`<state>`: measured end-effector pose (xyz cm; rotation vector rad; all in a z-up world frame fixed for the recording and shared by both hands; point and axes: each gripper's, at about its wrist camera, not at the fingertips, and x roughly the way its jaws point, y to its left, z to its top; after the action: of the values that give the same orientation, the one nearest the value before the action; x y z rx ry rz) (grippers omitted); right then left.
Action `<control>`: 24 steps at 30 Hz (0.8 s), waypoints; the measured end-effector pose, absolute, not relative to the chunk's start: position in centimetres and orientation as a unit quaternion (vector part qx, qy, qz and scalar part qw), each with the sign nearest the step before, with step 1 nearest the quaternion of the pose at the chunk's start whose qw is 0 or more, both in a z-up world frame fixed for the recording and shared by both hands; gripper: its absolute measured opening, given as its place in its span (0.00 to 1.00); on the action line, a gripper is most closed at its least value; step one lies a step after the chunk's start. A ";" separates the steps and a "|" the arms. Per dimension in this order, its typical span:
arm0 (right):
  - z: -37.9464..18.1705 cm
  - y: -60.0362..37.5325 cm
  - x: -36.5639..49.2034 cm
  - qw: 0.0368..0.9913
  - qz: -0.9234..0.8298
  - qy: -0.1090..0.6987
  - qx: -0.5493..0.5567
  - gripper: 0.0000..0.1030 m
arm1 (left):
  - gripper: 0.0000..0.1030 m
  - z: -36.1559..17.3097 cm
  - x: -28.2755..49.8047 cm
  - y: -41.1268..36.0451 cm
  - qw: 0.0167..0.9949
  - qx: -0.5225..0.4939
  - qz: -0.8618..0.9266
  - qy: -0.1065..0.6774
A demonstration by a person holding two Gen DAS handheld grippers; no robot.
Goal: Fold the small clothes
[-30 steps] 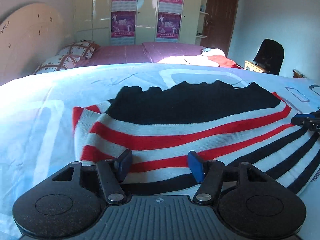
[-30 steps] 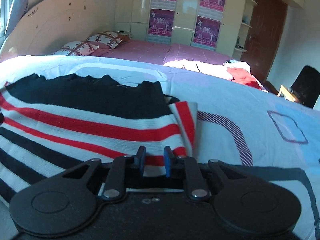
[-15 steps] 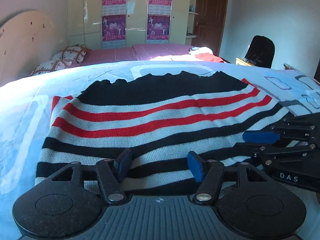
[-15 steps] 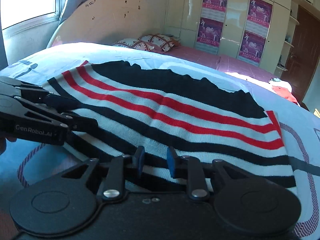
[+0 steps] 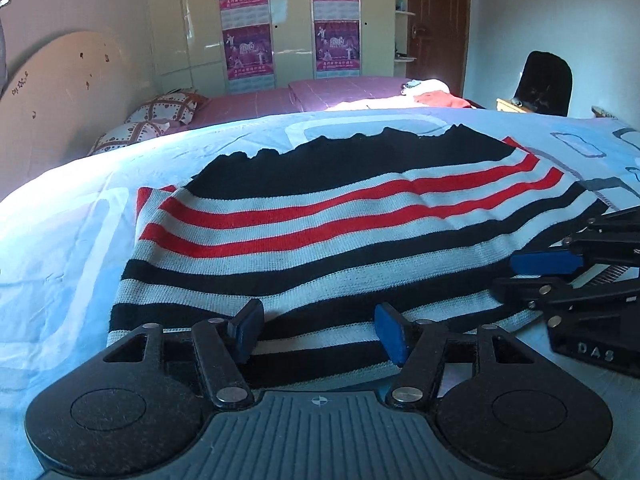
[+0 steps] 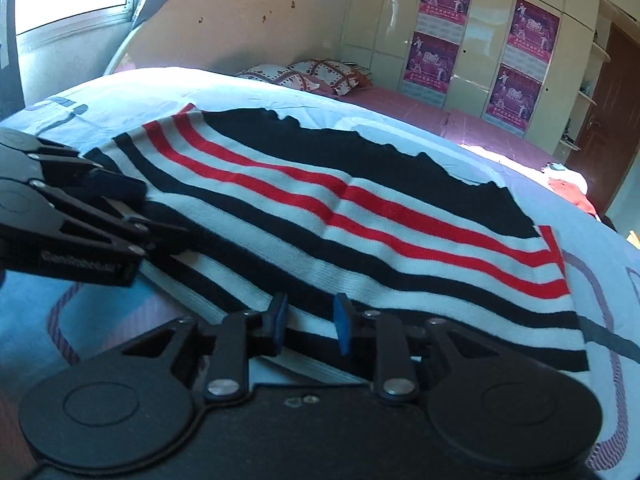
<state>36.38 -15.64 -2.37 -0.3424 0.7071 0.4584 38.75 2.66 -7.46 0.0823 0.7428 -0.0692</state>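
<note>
A striped sweater (image 5: 340, 236) lies flat on the bed (image 5: 68, 220). Left tongs (image 5: 318, 330) and right tongs (image 6: 309, 320), both apart, sit at its near hem, likely ready to grip for folding.

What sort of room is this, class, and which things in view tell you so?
Most likely a bedroom in a home: a bed with a blue sheet, patterned pillows by a rounded headboard, and tall wardrobe doors behind.

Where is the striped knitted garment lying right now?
The striped knitted garment lies flat on the light blue bedsheet, just ahead of both grippers, pillows beyond.
</note>
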 end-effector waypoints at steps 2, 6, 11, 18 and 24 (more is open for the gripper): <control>-2.3 -16.4 36.4 0.899 0.217 0.343 -0.165 0.21 | 0.59 -7.5 38.4 3.4 0.930 0.035 -0.029 0.366; -2.1 -20.3 36.6 0.905 0.182 0.342 -0.173 0.21 | 0.59 -7.5 37.6 5.0 0.929 0.027 -0.016 0.369; -2.0 -23.8 36.8 0.911 0.150 0.347 -0.165 0.21 | 0.59 -7.6 36.9 6.5 0.928 0.023 -0.006 0.373; -2.2 -28.6 36.9 0.917 0.105 0.361 -0.135 0.21 | 0.59 -7.7 36.7 7.8 0.926 0.030 0.006 0.376; -1.2 -29.1 36.7 0.917 0.113 0.362 -0.125 0.22 | 0.59 -6.7 36.1 8.3 0.928 0.029 0.020 0.371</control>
<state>36.72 -29.14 -1.19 -0.2576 0.7456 0.2330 36.14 8.27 -6.74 0.0592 0.7612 0.0403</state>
